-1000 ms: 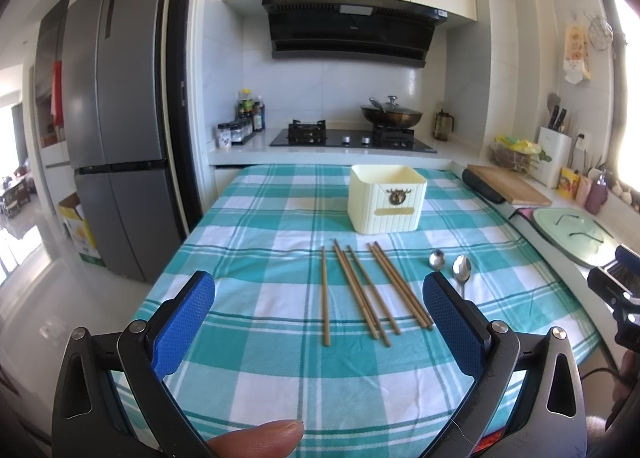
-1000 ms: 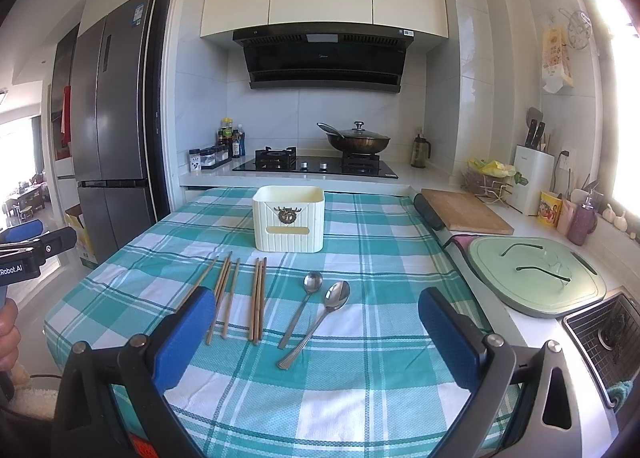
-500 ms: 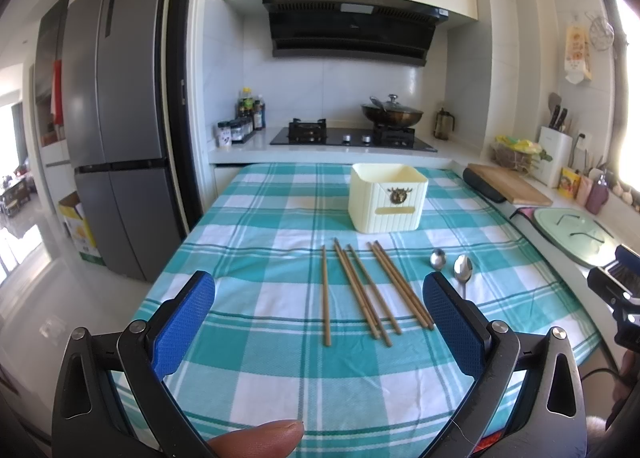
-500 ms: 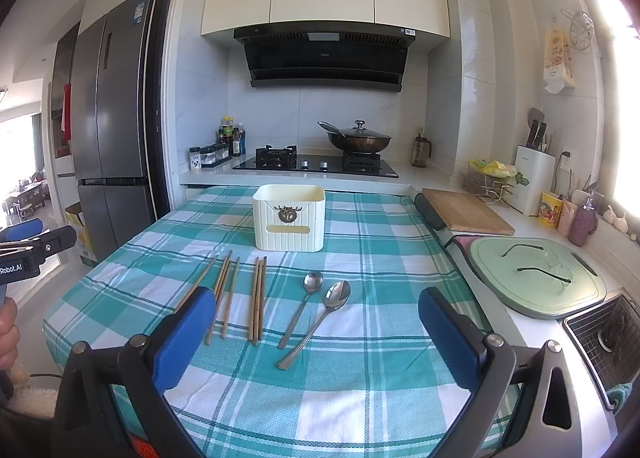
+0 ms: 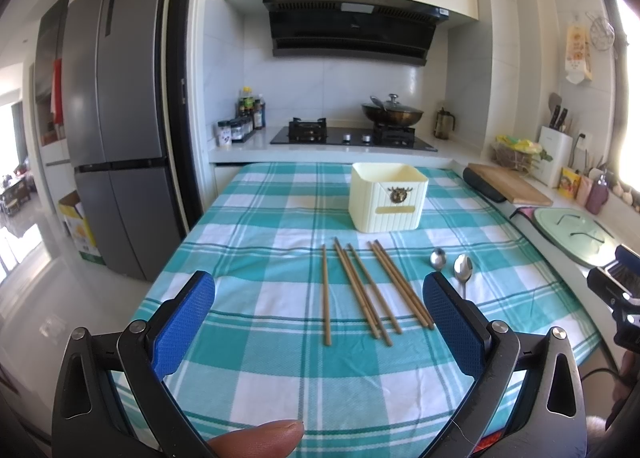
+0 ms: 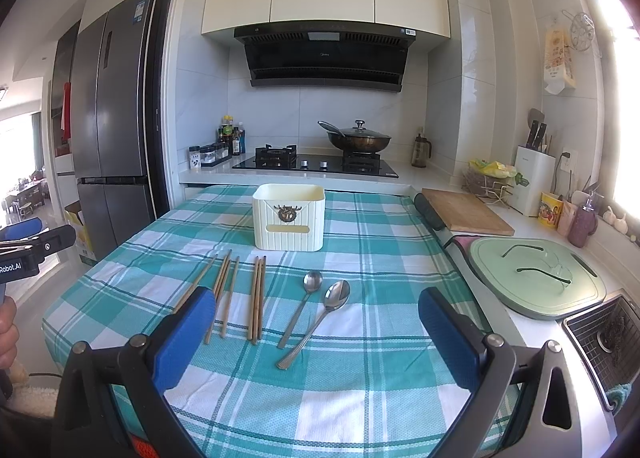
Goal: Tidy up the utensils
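Observation:
Several wooden chopsticks (image 5: 362,290) lie side by side on a teal checked tablecloth (image 5: 260,250), with two metal spoons (image 5: 462,270) to their right. A cream utensil holder (image 5: 387,202) stands upright behind them. My left gripper (image 5: 318,322) is open and empty, held above the near table edge in front of the chopsticks. In the right wrist view the chopsticks (image 6: 256,294), spoons (image 6: 320,314) and holder (image 6: 289,222) show again. My right gripper (image 6: 316,330) is open and empty, just short of the spoon handles.
A wooden cutting board (image 6: 466,210) and a green lid (image 6: 536,274) sit on the counter right of the table. A sink (image 6: 604,334) is at the near right. A stove with a wok (image 6: 358,140) is behind. A fridge (image 5: 116,138) stands left.

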A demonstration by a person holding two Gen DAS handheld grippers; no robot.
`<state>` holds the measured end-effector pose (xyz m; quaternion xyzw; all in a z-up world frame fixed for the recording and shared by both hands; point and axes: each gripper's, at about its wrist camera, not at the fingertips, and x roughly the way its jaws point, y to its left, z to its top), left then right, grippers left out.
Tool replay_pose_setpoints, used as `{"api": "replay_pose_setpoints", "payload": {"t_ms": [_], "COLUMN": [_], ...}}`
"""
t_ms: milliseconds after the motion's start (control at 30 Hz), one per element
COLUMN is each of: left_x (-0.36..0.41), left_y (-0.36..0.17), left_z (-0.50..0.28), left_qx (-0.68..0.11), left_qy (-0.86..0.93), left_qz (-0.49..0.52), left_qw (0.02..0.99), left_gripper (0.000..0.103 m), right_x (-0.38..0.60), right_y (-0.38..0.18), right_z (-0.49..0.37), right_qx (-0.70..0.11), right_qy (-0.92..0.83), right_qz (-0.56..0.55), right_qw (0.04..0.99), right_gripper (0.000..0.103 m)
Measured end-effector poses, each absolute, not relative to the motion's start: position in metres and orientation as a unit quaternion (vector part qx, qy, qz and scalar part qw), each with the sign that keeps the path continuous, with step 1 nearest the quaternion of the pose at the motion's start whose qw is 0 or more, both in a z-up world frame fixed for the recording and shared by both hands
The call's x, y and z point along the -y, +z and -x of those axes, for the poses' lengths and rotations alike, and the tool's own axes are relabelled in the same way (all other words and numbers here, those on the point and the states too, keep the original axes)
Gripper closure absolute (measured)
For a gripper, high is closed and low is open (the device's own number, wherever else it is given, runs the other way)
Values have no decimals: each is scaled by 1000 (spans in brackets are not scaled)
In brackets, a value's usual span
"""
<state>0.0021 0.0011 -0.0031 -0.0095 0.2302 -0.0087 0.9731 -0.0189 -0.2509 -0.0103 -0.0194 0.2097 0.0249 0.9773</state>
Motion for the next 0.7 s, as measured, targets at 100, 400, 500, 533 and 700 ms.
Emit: {"api": "replay_pose_setpoints", "payload": {"t_ms": [100,400,500,533,700], "left_x": [-1,-2,-2,-2,-2], "left_y": [-3,-3,-4,-4,-4], "left_z": [-2,-2,-2,-2,-2], "left_qx": [-230,-230,-231,-231,-231], "left_qy": [-9,-9,-9,-9,-9], "left_qz": [10,10,10,10,10], "left_qw": [973,973,973,973,973], "left_gripper": [0,0,0,0,0], "right_x": [251,250,250,250,250], "right_y": [-10,-10,-10,-10,-10], "right_z": [19,19,18,19,18], "right_qx": [-210,-210,-210,-211,-212], "right_qy": [25,25,25,25,25], "right_qz": [20,21,19,19,21], "right_qw": [977,977,977,977,977], "right_gripper": [0,0,0,0,0]}}
